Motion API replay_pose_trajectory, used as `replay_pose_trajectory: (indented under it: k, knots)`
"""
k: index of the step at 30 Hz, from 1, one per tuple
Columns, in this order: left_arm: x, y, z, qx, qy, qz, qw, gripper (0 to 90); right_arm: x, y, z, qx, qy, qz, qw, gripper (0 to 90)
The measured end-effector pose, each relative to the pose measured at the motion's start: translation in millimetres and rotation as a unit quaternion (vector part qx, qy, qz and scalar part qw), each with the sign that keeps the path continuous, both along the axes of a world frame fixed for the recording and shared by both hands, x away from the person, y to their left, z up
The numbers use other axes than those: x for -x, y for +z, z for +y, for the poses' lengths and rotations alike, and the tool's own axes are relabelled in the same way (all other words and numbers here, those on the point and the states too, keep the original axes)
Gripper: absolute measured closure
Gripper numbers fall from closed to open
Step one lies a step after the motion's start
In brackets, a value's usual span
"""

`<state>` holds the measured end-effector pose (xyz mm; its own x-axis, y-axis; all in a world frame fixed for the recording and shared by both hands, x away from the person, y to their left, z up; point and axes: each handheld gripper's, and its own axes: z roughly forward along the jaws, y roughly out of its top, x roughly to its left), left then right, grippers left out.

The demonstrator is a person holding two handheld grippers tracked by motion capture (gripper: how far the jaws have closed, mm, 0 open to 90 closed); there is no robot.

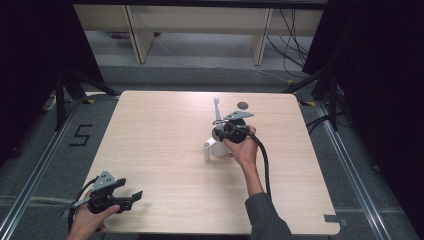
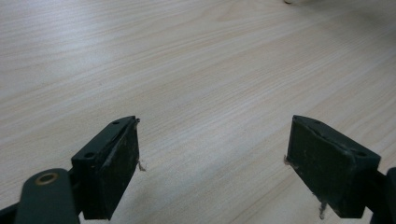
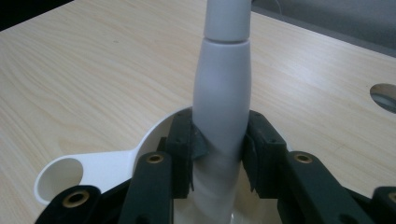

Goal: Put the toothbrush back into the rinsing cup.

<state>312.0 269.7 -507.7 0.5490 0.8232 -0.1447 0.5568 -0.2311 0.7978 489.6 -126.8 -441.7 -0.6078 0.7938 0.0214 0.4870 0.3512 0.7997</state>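
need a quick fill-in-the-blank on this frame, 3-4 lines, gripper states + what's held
1. The right gripper is shut on the white ____ of the desk lamp.
2. The left gripper has its fingers ____, with nothing between them.
3. The left gripper hovers at the table's near-____ corner in the high view.
4. The lamp's round base rests on the ____.

Missing words: stem; open; left; table
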Motion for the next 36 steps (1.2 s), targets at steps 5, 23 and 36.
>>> replay_pose_trajectory:
  k: [5,23,36]
  knots:
    - [0.2,0.1,-0.3,0.001,0.0,0.0,1.0,16.4,0.6,-0.3,1.2,-0.002,-0.006,0.002,1.0,65.8]
    - [-0.3,-0.7,-0.3,-0.001,-0.002,0.003,1.0,16.4,5.8,14.2,-5.7,-0.01,-0.009,-0.023,0.9996,59.5]
    - [-0.2,-1.3,-0.8,0.004,0.005,-0.002,1.0,16.4,13.8,26.7,-19.3,-0.024,-0.016,-0.038,0.9989,48.6]
